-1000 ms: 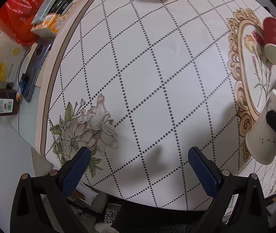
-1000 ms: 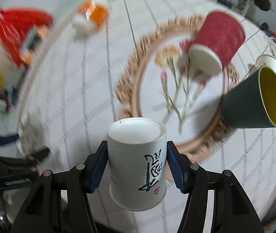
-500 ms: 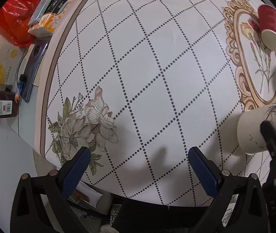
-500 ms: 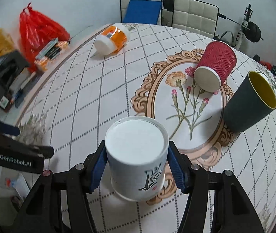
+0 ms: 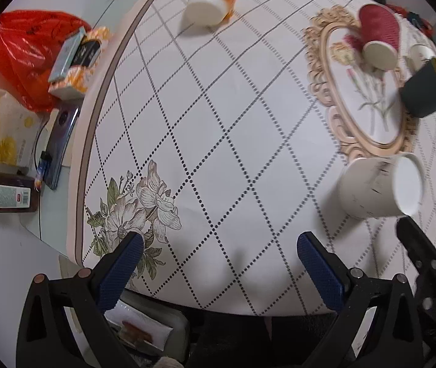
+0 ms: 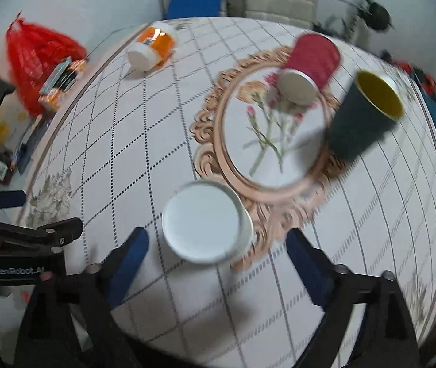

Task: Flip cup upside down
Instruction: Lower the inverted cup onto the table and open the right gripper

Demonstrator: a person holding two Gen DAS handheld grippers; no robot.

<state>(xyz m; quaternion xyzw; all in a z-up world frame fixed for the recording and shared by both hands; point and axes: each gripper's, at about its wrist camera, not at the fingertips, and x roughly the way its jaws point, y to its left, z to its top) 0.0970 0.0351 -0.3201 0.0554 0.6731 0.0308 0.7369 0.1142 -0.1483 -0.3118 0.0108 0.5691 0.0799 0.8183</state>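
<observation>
A white paper cup (image 6: 207, 220) with black writing stands upside down on the patterned tablecloth, its flat base facing up. It also shows in the left wrist view (image 5: 377, 188) at the right. My right gripper (image 6: 218, 263) is open, its blue pads spread on either side of the cup and clear of it. My left gripper (image 5: 221, 263) is open and empty above the table's near edge, to the left of the cup.
A red ribbed cup (image 6: 310, 67) stands upside down on the oval flower print. A dark cup with yellow inside (image 6: 365, 119) stands upright at the right. An orange jar (image 6: 152, 47) lies at the far left. A red bag (image 5: 30, 58) and boxes sit off the table's left.
My right gripper set the white cup down upside down, opened and drew back from it. The left gripper stayed open and shifted slightly.
</observation>
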